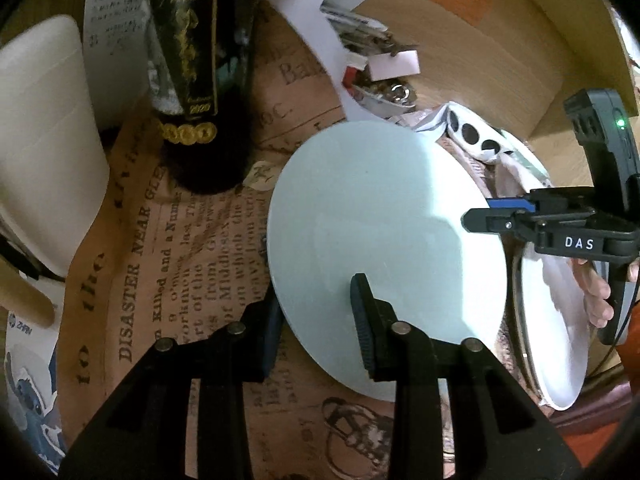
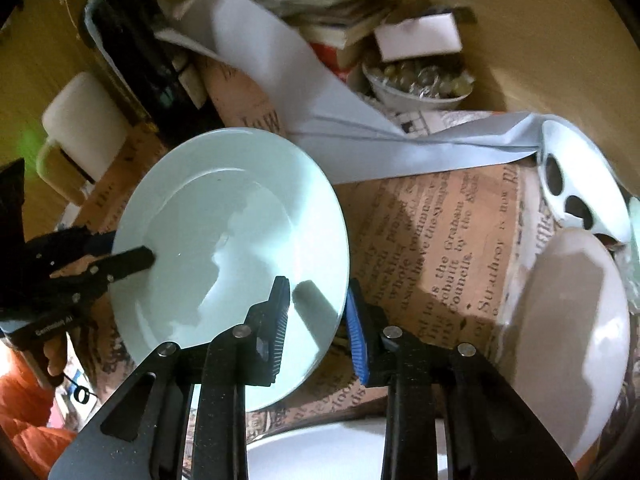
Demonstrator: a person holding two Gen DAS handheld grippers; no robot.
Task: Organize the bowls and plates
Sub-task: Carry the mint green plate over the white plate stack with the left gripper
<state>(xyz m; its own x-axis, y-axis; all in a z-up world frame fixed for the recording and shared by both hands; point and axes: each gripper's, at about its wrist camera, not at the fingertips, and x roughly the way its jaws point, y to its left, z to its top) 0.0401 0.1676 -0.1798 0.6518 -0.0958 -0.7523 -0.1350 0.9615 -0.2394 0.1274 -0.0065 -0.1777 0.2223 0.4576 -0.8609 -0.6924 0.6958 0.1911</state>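
Observation:
A pale blue-green plate (image 1: 384,240) is held tilted above the newspaper-print table cover; it also shows in the right wrist view (image 2: 232,240). My left gripper (image 1: 316,328) straddles its near rim, one finger over the face and one under. My right gripper (image 2: 316,328) straddles the opposite rim the same way, and it shows in the left wrist view (image 1: 480,216). Both sets of jaws look closed on the rim. A white plate (image 1: 556,320) lies to the right; it shows in the right wrist view (image 2: 572,332) too.
A dark wine bottle (image 1: 200,80) stands at the back left beside a white container (image 1: 44,140). A polka-dot white dish (image 2: 576,184), a bowl of small shiny items (image 2: 420,84), papers (image 2: 288,80) and books crowd the back. Another white plate (image 2: 320,452) lies below.

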